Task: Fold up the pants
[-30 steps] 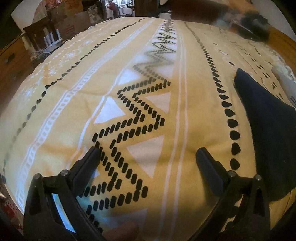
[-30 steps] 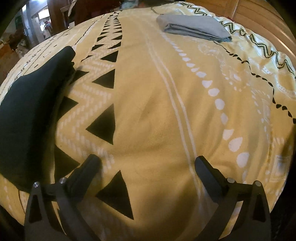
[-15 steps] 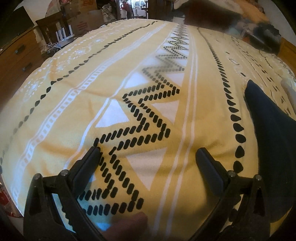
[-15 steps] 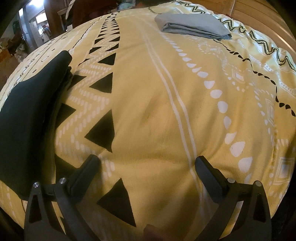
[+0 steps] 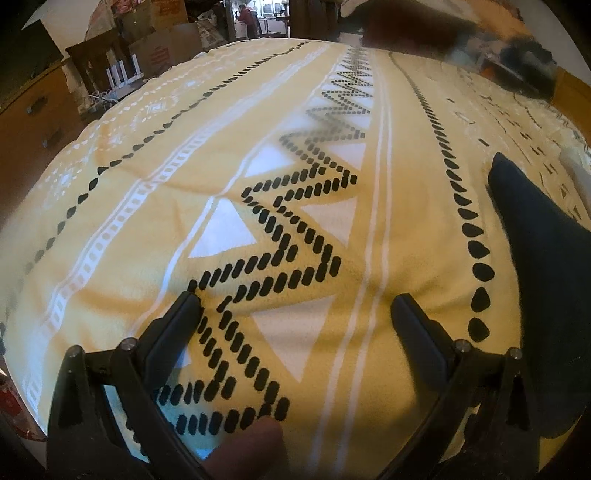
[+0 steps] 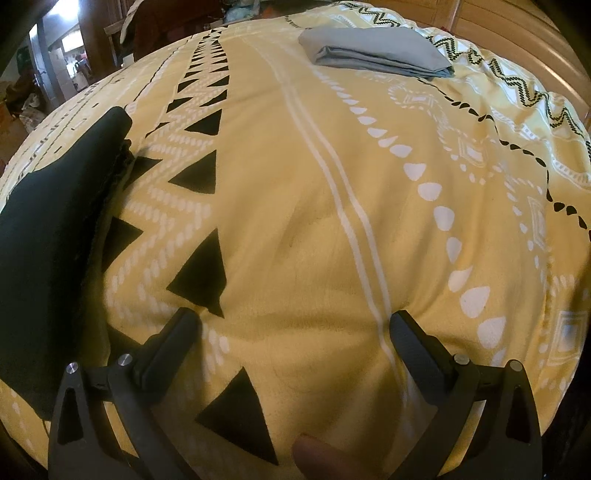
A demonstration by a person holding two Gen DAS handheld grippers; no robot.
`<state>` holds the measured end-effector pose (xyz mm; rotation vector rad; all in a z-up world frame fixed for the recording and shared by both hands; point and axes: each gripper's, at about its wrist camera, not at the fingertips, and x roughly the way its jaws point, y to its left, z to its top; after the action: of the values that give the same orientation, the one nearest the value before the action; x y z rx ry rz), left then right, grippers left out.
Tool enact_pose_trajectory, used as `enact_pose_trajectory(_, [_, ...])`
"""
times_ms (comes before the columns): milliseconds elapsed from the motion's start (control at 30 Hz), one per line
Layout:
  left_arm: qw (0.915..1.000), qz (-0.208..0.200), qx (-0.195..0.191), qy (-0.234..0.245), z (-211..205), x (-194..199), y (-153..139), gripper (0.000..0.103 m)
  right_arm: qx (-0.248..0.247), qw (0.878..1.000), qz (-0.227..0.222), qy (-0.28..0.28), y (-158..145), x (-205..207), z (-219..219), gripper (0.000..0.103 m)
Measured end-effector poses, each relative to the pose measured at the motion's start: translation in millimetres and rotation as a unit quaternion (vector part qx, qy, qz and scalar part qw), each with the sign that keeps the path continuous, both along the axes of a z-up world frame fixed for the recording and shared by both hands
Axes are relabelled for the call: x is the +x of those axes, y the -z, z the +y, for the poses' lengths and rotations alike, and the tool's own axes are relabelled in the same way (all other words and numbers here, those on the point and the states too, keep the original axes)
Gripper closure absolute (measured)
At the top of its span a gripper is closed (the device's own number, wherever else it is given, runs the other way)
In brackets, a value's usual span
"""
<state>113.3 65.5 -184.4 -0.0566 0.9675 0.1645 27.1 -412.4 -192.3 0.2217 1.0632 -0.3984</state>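
Dark navy pants [image 5: 546, 280] lie folded flat on a yellow patterned bedspread [image 5: 402, 206], at the right edge of the left wrist view. The same pants [image 6: 48, 236] lie at the left edge of the right wrist view. My left gripper [image 5: 295, 310] is open and empty above the bedspread, left of the pants. My right gripper [image 6: 295, 328] is open and empty above the bedspread [image 6: 295, 184], right of the pants. Neither gripper touches the pants.
A folded grey garment [image 6: 373, 55] lies at the far end of the bed. A wooden headboard [image 6: 517, 33] runs along the far right. A wooden dresser [image 5: 33, 122], cardboard boxes [image 5: 166, 40] and clutter stand beyond the bed's left side.
Both grippers have drawn back a little and tilted; the view of the bed has shifted slightly. The pants lie as before. Both grippers stay open.
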Motion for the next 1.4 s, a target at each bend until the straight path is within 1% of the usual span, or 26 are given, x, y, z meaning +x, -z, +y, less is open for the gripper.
enact_pose_trajectory(300, [0.9999,-0.003,-0.016,0.002,4.5,0.7,-1.7,0.0,0.002,1.0,-0.002,0.006,-2.6,0.5,-1.7,0.0])
enact_pose_trajectory(400, [0.9997,-0.001,-0.023,0.005,7.1,0.3,-9.4,0.0,-0.003,1.0,-0.004,0.009,-15.4,2.8,-1.3,0.0])
enact_pose_trajectory(467, [0.9998,-0.015,-0.013,-0.001,7.1,-3.6,-25.2,0.0,-0.007,1.0,-0.018,0.01,-32.6,2.1,1.2,0.0])
enact_pose_trajectory(500, [0.9996,-0.026,-0.008,-0.004,6.0,-6.7,-37.5,0.0,-0.01,0.999,-0.032,0.007,-47.0,0.4,5.0,0.0])
enact_pose_trajectory(567, [0.9976,-0.069,0.003,-0.004,-1.2,-17.8,-73.9,0.0,-0.027,0.998,-0.056,-0.003,-79.6,-2.3,18.5,0.0])
enact_pose_trajectory(600, [0.9952,-0.098,0.011,-0.001,-7.9,-26.0,-95.1,0.0,-0.033,0.997,-0.075,-0.012,-98.8,-5.2,28.1,0.0])
enact_pose_trajectory(633, [0.9911,-0.132,0.018,0.005,-18.6,-38.9,-123.7,0.0,-0.04,0.994,-0.096,-0.022,-121.4,-9.0,41.2,0.0])
enact_pose_trajectory(667, [0.989,-0.146,0.019,0.007,-24.6,-45.5,-138.0,0.0,-0.048,0.991,-0.118,-0.032,-143.9,-14.0,56.4,0.0])
enact_pose_trajectory(700, [0.9849,-0.172,0.021,0.009,-36.8,-60.3,-163.7,0.0,-0.052,0.988,-0.138,-0.04,-162.9,-19.5,70.4,0.0])
enact_pose_trajectory(767, [0.9792,-0.201,0.022,0.02,-54.6,-78.9,-192.9,0.0,-0.056,0.982,-0.173,-0.055,-196.4,-31.2,98.4,0.0])
enact_pose_trajectory(833, [0.9719,-0.231,0.025,0.036,-76.8,-102.3,-222.8,0.0,-0.064,0.975,-0.2,-0.067,-222.8,-43.3,125.0,0.0])
enact_pose_trajectory(900, [0.9681,-0.244,0.034,0.048,-94.8,-116.7,-240.9,0.0,-0.059,0.97,-0.224,-0.077,-245.6,-57.0,149.2,0.0])
enact_pose_trajectory(933, [0.967,-0.245,0.03,0.063,-105.0,-124.6,-248.7,0.0,-0.056,0.968,-0.23,-0.078,-251.7,-62.4,157.8,0.0])
enact_pose_trajectory(1000, [0.9654,-0.242,0.008,0.097,-118.0,-134.2,-253.8,0.0,-0.056,0.968,-0.232,-0.084,-261.0,-72.2,173.6,0.0])
enact_pose_trajectory(1067, [0.9669,-0.228,-0.003,0.114,-127.3,-136.1,-255.1,0.0,-0.063,0.966,-0.235,-0.085,-268.3,-82.5,186.7,0.0])
enact_pose_trajectory(1100, [0.9703,-0.209,-0.004,0.122,-134.9,-135.2,-252.9,0.0,-0.065,0.966,-0.234,-0.087,-269.8,-86.2,190.8,0.0])
enact_pose_trajectory(1167, [0.9721,-0.19,-0.015,0.136,-138.1,-132.2,-246.8,0.0,-0.061,0.969,-0.221,-0.094,-267.9,-90.1,195.7,0.0])
enact_pose_trajectory(1267, [0.9736,-0.174,0.002,0.148,-148.3,-133.0,-235.6,0.0,-0.058,0.973,-0.201,-0.092,-261.2,-93.6,195.4,0.0])
enact_pose_trajectory(1400, [0.9779,-0.149,-0.01,0.146,-148.2,-133.3,-227.9,0.0,-0.063,0.976,-0.186,-0.094,-254.3,-94.0,193.5,0.0])
